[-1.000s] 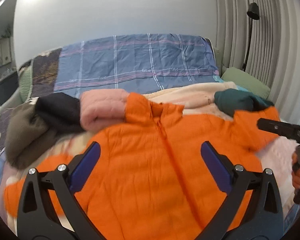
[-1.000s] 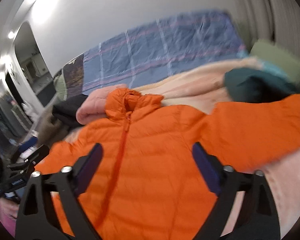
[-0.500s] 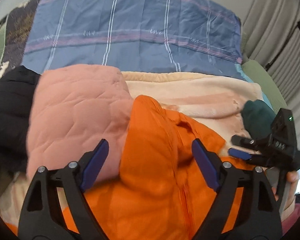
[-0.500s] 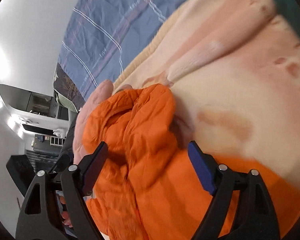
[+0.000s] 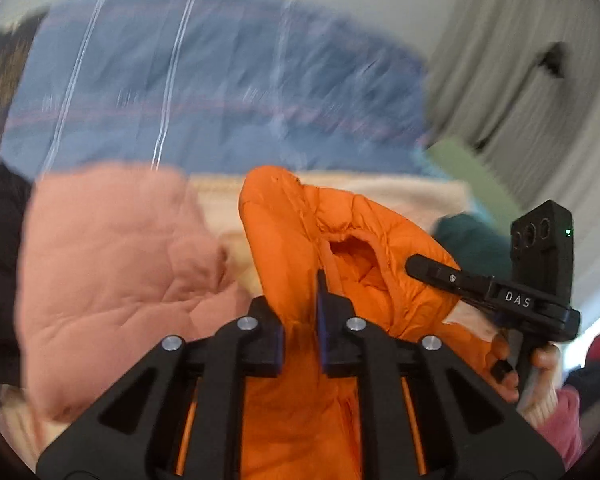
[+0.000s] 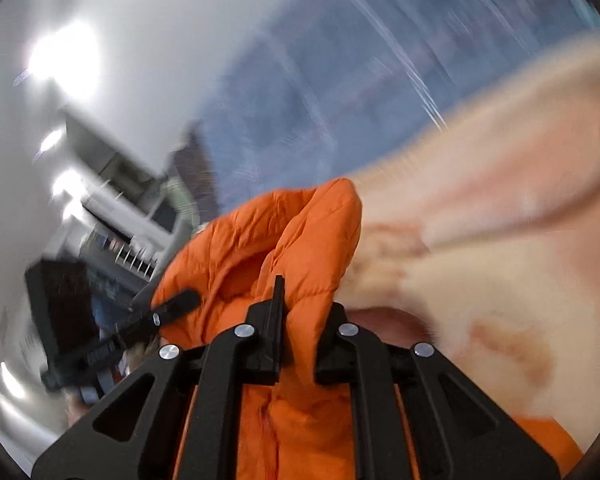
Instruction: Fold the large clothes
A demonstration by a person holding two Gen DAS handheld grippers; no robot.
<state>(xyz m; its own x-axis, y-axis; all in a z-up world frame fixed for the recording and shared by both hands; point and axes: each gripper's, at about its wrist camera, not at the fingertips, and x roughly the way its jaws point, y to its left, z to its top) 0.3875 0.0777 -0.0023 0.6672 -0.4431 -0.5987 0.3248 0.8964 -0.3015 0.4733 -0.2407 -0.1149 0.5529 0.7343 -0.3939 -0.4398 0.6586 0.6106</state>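
Bunching between both closing jaws, the orange jacket (image 5: pixel 300 240).

Only one piece of writing could be read: the white capital letters "DAS". They stood on the black body of the right gripper (image 5: pixel 416 266), on the flat bar behind its fingers, close to the handle where the person's hand (image 5: pixel 540 360) held it. Seen from the left claw, that lettering lay off to the right and a little ahead. A small green light glowed on the black camera box (image 5: pixel 542 236) above the letters, but it carried no text. The blue checked bedsheet (image 5: pixel 220 100) beyond the claw was too blurred to show any words.
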